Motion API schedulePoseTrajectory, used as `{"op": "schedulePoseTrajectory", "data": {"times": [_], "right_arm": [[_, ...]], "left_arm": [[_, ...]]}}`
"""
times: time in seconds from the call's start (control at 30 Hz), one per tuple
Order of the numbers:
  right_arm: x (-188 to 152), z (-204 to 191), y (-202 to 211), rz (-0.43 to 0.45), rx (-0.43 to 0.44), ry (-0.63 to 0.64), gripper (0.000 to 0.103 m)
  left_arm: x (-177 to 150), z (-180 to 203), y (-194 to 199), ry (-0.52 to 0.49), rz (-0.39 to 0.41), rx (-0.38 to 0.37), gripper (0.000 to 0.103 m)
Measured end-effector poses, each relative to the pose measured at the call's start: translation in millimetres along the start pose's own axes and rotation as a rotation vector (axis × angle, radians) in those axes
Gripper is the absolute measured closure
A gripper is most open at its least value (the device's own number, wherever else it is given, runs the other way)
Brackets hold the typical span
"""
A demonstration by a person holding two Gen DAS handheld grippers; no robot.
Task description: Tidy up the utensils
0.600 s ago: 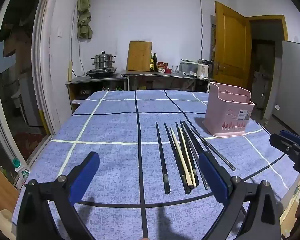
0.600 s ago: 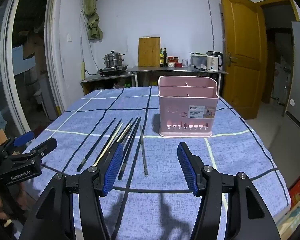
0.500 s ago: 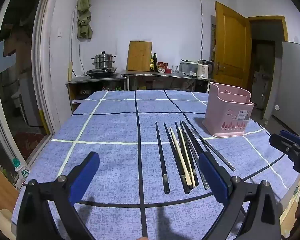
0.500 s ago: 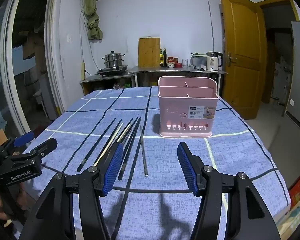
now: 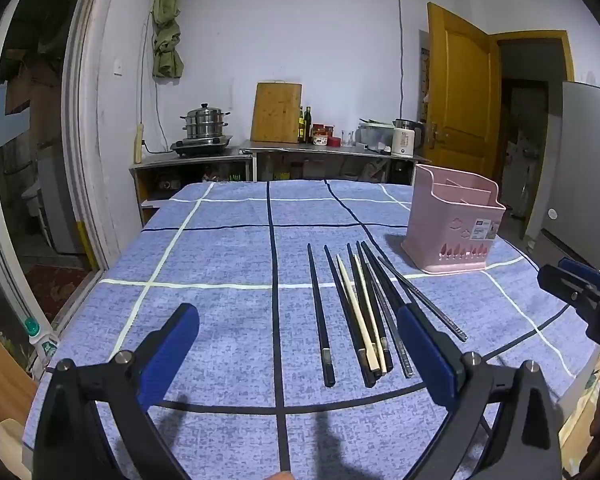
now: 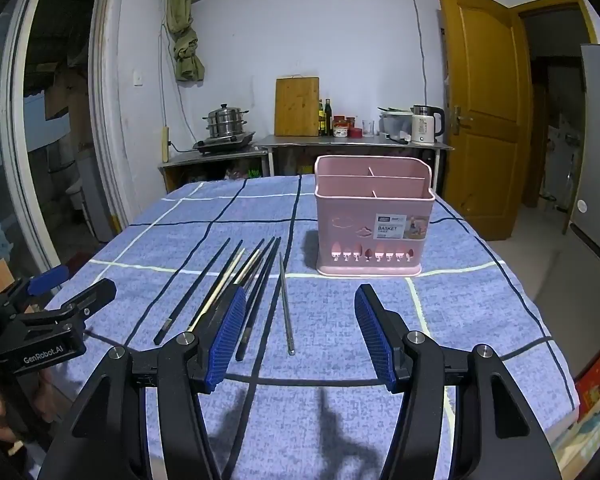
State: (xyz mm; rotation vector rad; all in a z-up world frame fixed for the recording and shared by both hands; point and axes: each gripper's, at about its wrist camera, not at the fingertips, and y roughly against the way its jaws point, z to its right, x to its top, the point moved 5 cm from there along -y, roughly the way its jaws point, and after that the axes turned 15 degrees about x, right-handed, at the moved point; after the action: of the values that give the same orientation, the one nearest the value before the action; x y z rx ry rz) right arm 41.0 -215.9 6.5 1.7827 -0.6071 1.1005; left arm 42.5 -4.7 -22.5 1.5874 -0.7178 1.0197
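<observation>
Covering the whole work surface, a blue-grey checked cloth with dark and pale lines drapes the counter (image 5: 220, 248); near and right edges fall away to the floor, so anything nudged that way could slide off. Left and far halves of the cloth lie bare, giving plenty of room to swing in.

Pink plastic utensil basket with divided compartments (image 6: 374, 220) stands upright toward the right, open top facing up, compartments empty as far as visible. Judged as the destination: set just beyond the chopsticks so each lift is short. Clear cloth on all its sides.

Left gripper with blue pads (image 5: 298, 354) hovers low over the near edge, jaws spread wide, nothing between them; its right pad overlaps the chopstick row in view, contact not evident. Right gripper with ribbed blue pads (image 6: 300, 332) also stands open and empty, framing the steel chopstick's near end.

Row of dark, pale wooden and metal chopsticks (image 5: 356, 308) lies flat, roughly parallel, thick ends toward the person, tips toward the basket; laid out this way, likely for one-at-a-time pickup. Middle ones touch or overlap, so separating them may be fiddly.

Single slim steel chopstick (image 6: 286, 304) lies apart at the right of the row, nearest the basket, with open cloth either side: the easiest first grasp, by my reading.
</observation>
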Motion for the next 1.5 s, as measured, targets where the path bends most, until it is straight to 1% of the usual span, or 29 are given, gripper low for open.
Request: {"op": "schedulePoseTrajectory", "data": {"times": [0.6, 1.5], "right_arm": [[1.6, -2.1, 3.3, 0.005, -0.003, 0.005, 0.045], [0.3, -2.3, 4.3, 0.012, -0.002, 0.004, 0.045]], "left_arm": [[3.2, -2.1, 1.2, 0.004, 0.002, -0.005, 0.002], [6.2, 5.8, 6.4, 0.007, 0.012, -0.018, 0.002]]}}
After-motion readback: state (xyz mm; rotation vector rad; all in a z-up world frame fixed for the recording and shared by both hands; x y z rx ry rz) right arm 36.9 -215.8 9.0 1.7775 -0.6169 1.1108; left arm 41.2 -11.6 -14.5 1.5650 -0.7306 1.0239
